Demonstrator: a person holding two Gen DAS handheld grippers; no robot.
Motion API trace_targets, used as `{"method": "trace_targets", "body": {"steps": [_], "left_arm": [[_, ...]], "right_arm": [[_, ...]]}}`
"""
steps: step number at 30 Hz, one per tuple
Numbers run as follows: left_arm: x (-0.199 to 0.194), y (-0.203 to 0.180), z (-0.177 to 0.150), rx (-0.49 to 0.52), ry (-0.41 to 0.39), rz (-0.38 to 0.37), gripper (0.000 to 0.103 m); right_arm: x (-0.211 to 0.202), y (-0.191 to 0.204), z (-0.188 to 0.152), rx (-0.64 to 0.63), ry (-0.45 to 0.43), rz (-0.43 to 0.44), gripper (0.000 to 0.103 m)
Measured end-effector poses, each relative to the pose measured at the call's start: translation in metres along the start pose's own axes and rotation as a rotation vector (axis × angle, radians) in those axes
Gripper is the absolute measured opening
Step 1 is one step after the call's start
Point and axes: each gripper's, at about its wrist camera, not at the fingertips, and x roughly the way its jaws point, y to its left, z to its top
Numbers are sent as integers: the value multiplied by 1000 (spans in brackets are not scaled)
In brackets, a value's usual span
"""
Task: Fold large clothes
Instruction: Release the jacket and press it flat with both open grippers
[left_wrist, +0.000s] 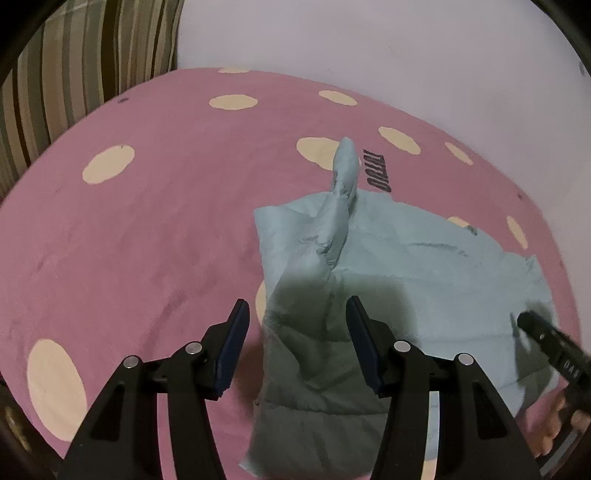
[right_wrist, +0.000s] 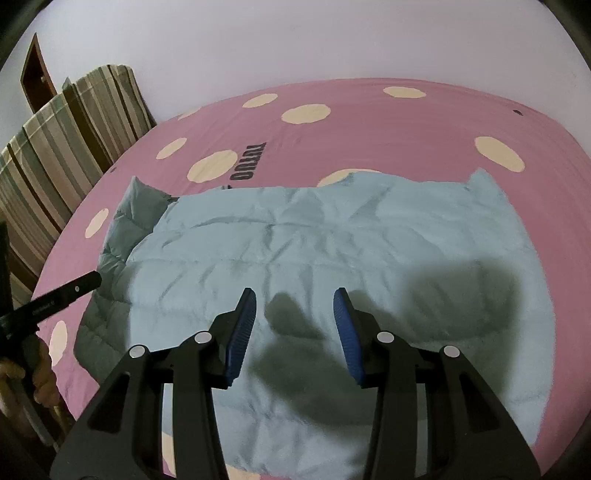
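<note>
Left gripper (left_wrist: 295, 314): jaws apart, nothing clamped, poised over dim near part of jacket (left_wrist: 406, 258). Right gripper (right_wrist: 293, 302): jaws apart, empty, above jacket's middle. Jacket pale blue, quilted, spread flat on bed (left_wrist: 129, 240); one sleeve (left_wrist: 341, 206) lying across body, cuff reaching past far edge. Bed cover pink with cream spots. Striped pillows (right_wrist: 55, 158) at bed's left end, against wall (right_wrist: 295, 44).

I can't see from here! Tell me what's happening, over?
Left tongs open, empty. Right tongs open, empty. Blue puffy jacket lying on pink dotted bedspread, one sleeve sticking up. Nothing in the way.
</note>
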Motion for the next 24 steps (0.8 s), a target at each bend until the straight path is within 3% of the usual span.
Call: {"method": "trace_targets", "body": {"steps": [24], "left_arm": [[27,-9,7,51,41,-2,55]], "right_arm": [[69,21,-8,-64,113,-124,44]]}}
